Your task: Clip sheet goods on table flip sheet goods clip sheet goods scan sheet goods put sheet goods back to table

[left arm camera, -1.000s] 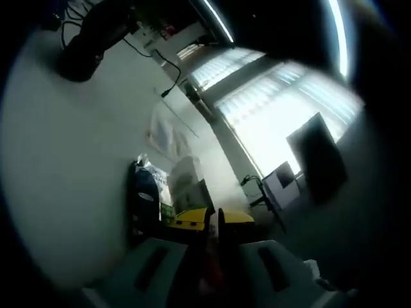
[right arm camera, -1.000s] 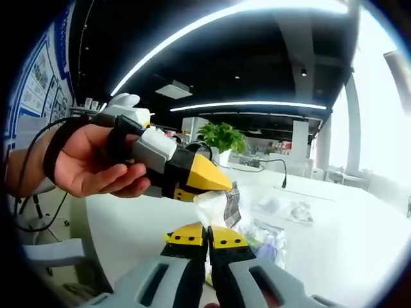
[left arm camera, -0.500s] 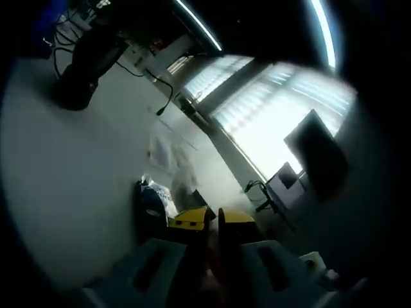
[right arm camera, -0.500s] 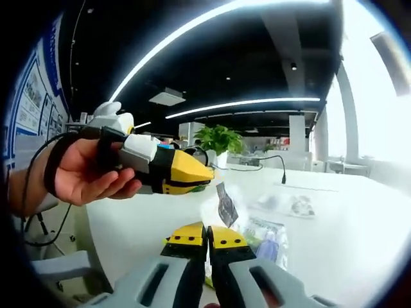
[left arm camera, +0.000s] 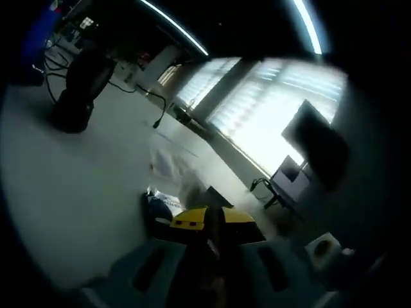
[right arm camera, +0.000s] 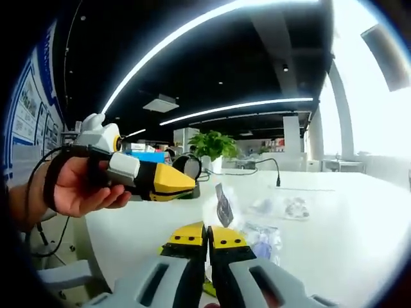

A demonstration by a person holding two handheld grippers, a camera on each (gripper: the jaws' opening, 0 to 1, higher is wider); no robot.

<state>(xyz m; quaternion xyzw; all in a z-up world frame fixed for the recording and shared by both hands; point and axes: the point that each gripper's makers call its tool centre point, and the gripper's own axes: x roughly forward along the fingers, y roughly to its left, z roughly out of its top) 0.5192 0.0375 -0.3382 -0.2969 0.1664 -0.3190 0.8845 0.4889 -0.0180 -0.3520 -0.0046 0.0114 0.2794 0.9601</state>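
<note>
Right hand-held gripper (right arm camera: 207, 235) jaws pinched on sheet goods (right arm camera: 224, 206) rising above tips; left hand-held gripper (right arm camera: 183, 184) closed, apart

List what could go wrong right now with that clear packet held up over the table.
1. The right tool seems to pinch the clear packet by its lower edge alone. The packet stands in the air above the table and could slip or flop.
2. The left tool, shut, in the hand, sits close beside the packet. A clip attempt could miss it or knock it loose.
3. Other packets lie just below, so a dropped packet could get mixed in with them.
</note>
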